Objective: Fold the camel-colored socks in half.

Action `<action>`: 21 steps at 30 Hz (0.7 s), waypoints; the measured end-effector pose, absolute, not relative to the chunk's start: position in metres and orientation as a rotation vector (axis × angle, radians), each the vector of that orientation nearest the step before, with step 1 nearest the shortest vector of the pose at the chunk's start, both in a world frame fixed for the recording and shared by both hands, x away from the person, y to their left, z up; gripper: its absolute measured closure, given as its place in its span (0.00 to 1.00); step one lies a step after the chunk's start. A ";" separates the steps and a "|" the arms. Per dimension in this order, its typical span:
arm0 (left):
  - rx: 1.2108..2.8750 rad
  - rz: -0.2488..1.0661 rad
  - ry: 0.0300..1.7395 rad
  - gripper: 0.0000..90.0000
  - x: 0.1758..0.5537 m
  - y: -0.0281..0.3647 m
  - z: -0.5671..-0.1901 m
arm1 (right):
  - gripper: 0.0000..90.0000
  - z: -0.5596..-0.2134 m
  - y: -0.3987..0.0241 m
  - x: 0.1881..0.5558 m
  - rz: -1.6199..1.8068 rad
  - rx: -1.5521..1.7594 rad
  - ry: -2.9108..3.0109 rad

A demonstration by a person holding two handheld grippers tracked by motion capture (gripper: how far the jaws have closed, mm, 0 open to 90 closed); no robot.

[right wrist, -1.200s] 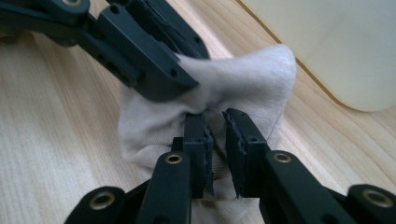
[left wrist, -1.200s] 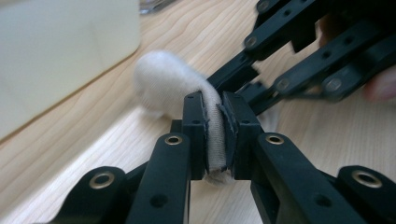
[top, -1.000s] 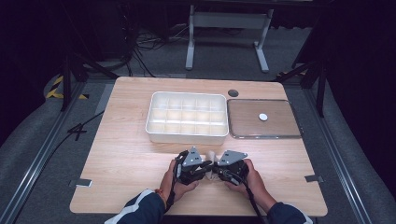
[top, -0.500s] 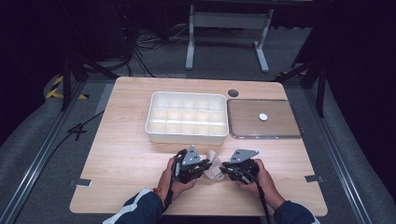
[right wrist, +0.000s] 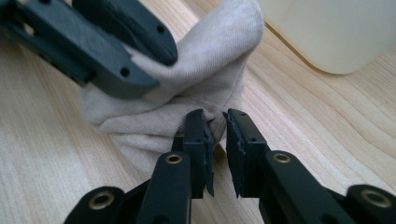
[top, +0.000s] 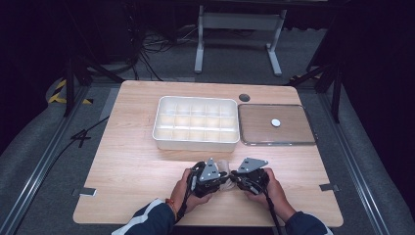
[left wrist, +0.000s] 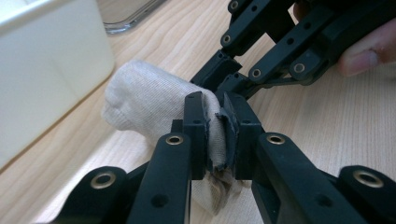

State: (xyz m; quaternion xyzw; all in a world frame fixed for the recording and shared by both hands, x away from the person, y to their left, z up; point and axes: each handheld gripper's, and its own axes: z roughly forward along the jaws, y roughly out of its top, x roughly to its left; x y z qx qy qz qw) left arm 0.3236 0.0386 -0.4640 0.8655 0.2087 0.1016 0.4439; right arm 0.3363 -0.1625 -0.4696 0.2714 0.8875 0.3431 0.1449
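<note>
Since half a second ago, right claw is back beside left claw. Left claw pinches beige sock at near table edge; right claw, narrow, grips a fold. Folding underway; next, white divided box beyond.

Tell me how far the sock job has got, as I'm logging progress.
Done: the sock is bunched into a roll on the table, in front of the box. In hand: the left gripper is clamped on its fabric; the right gripper has a fold between its jaws, grip unclear. Left: the box's compartments look empty, so the sock probably goes in one.
</note>
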 end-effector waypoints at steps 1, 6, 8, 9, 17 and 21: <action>2.146 0.252 0.517 0.89 0.324 0.039 -0.464 | 0.87 -0.470 -0.163 0.336 0.989 0.782 2.557; 2.160 0.253 0.515 0.89 0.323 0.035 -0.467 | 0.77 -0.464 -0.170 0.341 1.047 0.807 2.541; 2.154 0.252 0.527 0.89 0.323 0.035 -0.468 | 0.73 -0.457 -0.176 0.343 1.122 0.831 2.506; 2.156 0.255 0.526 0.89 0.324 0.035 -0.468 | 0.72 -0.453 -0.178 0.345 1.167 0.850 2.485; 2.163 0.255 0.527 0.89 0.324 0.033 -0.469 | 0.65 -0.440 -0.172 0.356 1.360 0.873 2.431; 2.164 0.254 0.525 0.89 0.324 0.032 -0.470 | 0.68 -0.442 -0.168 0.360 1.329 0.860 2.446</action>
